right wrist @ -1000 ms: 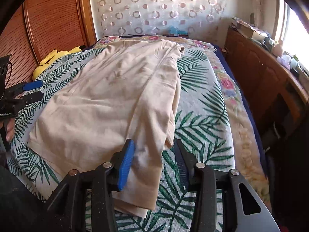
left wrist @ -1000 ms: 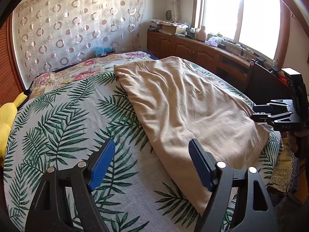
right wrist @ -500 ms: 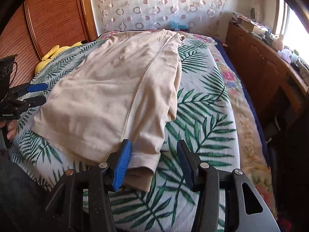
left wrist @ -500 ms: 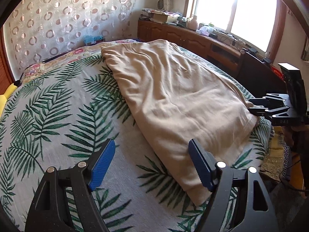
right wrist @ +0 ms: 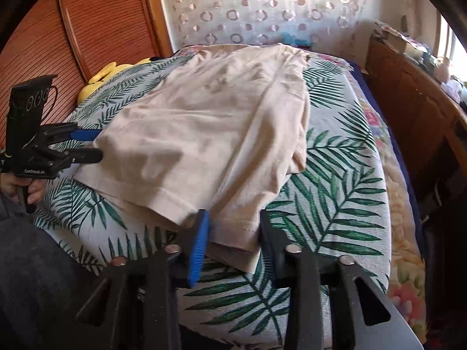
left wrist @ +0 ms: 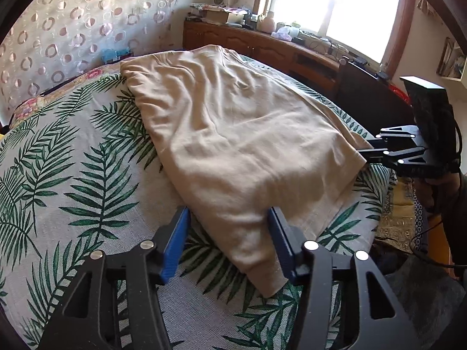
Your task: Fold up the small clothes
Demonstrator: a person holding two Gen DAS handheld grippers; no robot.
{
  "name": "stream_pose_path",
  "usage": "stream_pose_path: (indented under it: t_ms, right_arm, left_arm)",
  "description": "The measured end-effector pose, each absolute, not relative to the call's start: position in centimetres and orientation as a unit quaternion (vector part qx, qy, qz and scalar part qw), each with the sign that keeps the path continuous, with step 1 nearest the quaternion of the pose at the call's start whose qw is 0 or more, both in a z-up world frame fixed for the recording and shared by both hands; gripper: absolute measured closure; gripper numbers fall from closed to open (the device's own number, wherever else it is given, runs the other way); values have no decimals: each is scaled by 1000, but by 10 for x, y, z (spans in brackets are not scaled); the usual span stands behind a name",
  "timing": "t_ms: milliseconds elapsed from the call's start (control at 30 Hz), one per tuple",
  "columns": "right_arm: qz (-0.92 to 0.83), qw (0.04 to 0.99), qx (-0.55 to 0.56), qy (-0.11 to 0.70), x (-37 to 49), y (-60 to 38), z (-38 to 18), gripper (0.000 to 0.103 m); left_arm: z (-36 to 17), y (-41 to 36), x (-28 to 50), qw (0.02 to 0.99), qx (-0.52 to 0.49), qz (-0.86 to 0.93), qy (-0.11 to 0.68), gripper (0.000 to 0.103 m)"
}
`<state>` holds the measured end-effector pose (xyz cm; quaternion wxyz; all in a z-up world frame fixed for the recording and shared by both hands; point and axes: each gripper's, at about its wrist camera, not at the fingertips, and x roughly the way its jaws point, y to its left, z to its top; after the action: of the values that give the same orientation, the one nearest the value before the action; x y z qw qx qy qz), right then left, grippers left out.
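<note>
A beige garment (left wrist: 233, 134) lies lengthwise on the palm-leaf bedspread (left wrist: 73, 157), folded along its length. My left gripper (left wrist: 227, 233) is open, its blue pads on either side of the near left corner of the hem. My right gripper (right wrist: 233, 233) is open and straddles the near right corner of the hem (right wrist: 233, 233). The garment also shows in the right wrist view (right wrist: 210, 122). Each gripper shows in the other view: the right one (left wrist: 367, 148) at the hem's right corner, the left one (right wrist: 93, 145) at its left corner.
A wooden cabinet (left wrist: 262, 43) with clutter runs under the window on the right. A wooden wardrobe (right wrist: 87, 29) stands on the left. A yellow soft toy (right wrist: 102, 75) lies by the bed's left side. A curtain (left wrist: 73, 29) hangs behind the bed.
Both grippers have moved in and down to the garment's near hem corners. The left jaws have narrowed somewhat around the cloth. The garment itself lies as before.
</note>
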<state>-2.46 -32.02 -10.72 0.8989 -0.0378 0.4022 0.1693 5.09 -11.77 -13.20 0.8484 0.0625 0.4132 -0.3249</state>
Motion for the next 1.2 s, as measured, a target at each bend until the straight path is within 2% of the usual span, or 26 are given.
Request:
stream_pose_path:
  t_ms: [33,67,133,233,533,567,600,633,833,1200]
  right_arm:
    - [172,899,-38,401,-26,-319,-107,89]
    - [178,898,-37,400,-27,-320,-106,94]
    - [181,900,-33,396,-29,-321,-106,96]
    - [188,908,-4,374,-31,-329,-103,97]
    - [179,927,8,330,-43,-336,-92,98]
    - [178,928,10,328,-44,-334,-92,98]
    - [176,929,11,324,-45,-335,-91,98]
    - [178,930,14,322,-46,-335,-90,98]
    - [181,943,35,278,-37,-338,-74,98]
    - [157,963,-2,221,65,-334,-20,98]
  left_arm:
    - [-132,-118,50,848,64,-326,413,56]
    - [-131,-118,50,847,64,-328,414,60]
    - [-131,-117,49,844,63,-332,416,71]
    - [-131,-117,48,841,66,-336,418,75]
    - [-130,-114,45,831,66,-350,428,76]
    - [-130,-114,44,829,65,-353,428,81]
    - [-131,-114,44,827,65,-356,430,95]
    - [-129,-114,44,830,65,-355,426,97]
    - [-100,-105,59,856,31,-345,384,99]
    - [-35,-99,174,896,-4,-302,327,99]
